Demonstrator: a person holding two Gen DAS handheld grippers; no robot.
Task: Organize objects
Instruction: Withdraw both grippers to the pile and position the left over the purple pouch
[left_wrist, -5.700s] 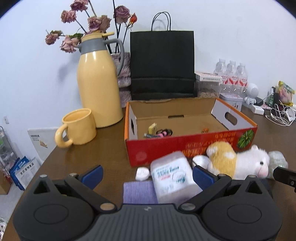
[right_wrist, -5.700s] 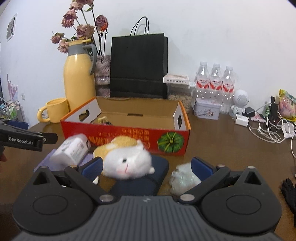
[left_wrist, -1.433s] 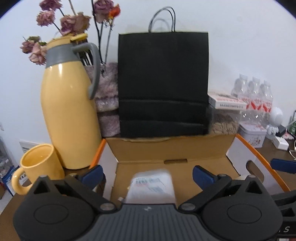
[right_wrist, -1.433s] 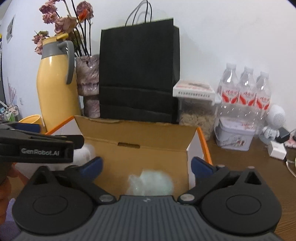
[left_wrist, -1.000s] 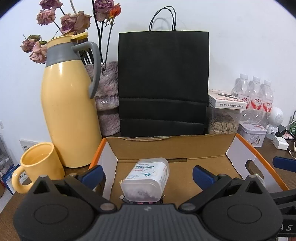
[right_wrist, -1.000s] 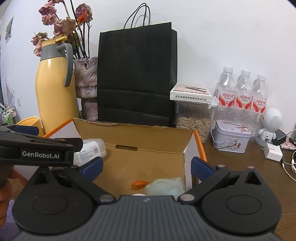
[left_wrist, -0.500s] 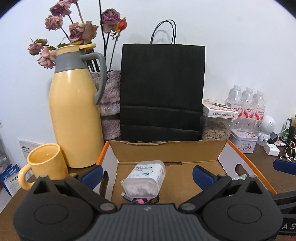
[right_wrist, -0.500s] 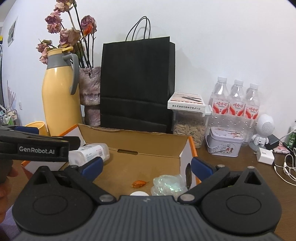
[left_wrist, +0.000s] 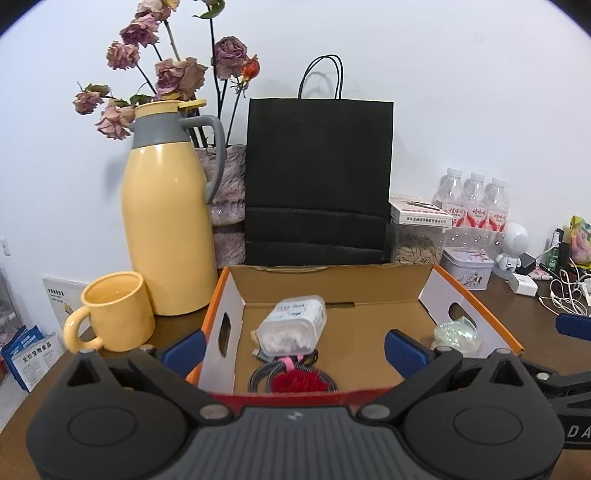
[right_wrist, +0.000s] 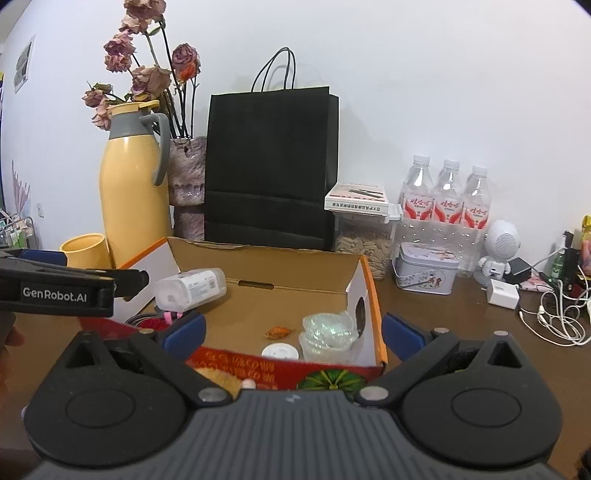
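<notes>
Two open, empty hand-held grippers, left (left_wrist: 293, 349) and right (right_wrist: 293, 332), face the box (right_wrist: 364, 295); a plush toy (right_wrist: 221, 378) sits nearest the right, just below it.

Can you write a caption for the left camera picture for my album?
Open left gripper above a cardboard box holding a tub and cables.

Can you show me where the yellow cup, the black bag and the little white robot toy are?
Yellow cup (left_wrist: 117, 314), left wrist view, on its front side.
Black bag (left_wrist: 319, 177), left wrist view, middle of its front.
White robot toy (right_wrist: 500, 245), right wrist view, on its round head.
</notes>
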